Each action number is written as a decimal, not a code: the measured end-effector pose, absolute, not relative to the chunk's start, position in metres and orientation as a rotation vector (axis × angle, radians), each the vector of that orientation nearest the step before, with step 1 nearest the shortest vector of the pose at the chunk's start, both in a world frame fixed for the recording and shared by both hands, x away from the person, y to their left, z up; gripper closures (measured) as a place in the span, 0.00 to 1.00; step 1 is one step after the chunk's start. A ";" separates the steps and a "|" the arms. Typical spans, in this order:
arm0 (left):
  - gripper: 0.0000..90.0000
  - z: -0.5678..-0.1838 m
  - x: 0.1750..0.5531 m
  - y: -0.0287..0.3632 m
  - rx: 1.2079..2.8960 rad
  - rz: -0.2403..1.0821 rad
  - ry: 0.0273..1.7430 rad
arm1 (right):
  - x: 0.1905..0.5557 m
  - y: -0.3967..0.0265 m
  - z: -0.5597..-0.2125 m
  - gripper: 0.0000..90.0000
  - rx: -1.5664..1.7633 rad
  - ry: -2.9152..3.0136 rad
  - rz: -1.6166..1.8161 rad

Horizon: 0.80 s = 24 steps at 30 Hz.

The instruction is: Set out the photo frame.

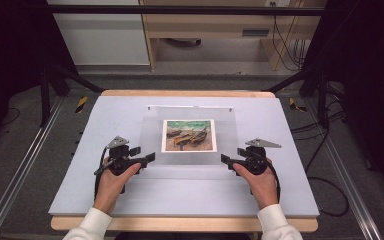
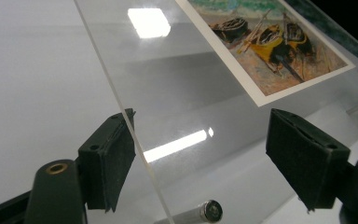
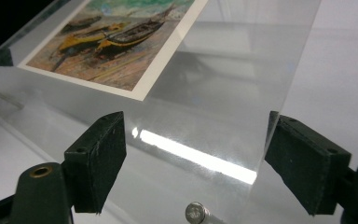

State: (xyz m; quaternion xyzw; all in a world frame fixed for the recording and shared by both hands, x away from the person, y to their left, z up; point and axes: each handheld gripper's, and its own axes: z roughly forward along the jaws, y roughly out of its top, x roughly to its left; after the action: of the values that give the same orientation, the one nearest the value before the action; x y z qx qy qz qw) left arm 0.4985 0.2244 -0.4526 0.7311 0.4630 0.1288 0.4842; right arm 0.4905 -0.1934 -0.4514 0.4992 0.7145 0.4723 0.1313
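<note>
A clear acrylic sheet (image 1: 152, 125) lies in the middle of the grey table top, covering a print of beached boats (image 1: 189, 135). My left gripper (image 1: 144, 154) is at the sheet's near left corner. In the left gripper view its jaws stand wide: one pad (image 2: 109, 158) sits against the sheet's edge (image 2: 135, 144) and the other is apart over the sheet. My right gripper (image 1: 233, 155) is at the near right corner, open, with the sheet (image 3: 223, 84) between its spread jaws and one pad (image 3: 303, 158) beside the sheet's edge. A small metal stud (image 2: 210, 210) (image 3: 196, 212) shows under each corner.
The grey table top (image 1: 105, 190) has a wooden rim and metal rails on the floor on both sides. A thin metal strip (image 1: 190, 107) marks the sheet's far edge. Cabinets and cables stand beyond the table.
</note>
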 end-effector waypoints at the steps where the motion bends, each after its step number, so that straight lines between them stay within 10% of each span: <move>1: 0.26 -0.452 0.496 0.224 1.784 0.326 1.123 | 0.488 -0.193 -0.451 0.24 1.433 2.075 1.358; 24: 0.41 -0.454 0.474 0.230 1.727 0.376 1.117 | 0.461 -0.192 -0.450 0.35 1.354 2.034 1.321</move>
State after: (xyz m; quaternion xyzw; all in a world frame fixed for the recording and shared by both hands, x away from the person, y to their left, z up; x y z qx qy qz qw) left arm 0.4741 0.2298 -0.4543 0.7147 0.4621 0.1554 0.5015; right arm 0.4609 -0.1923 -0.4501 0.4793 0.7201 0.4679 0.1811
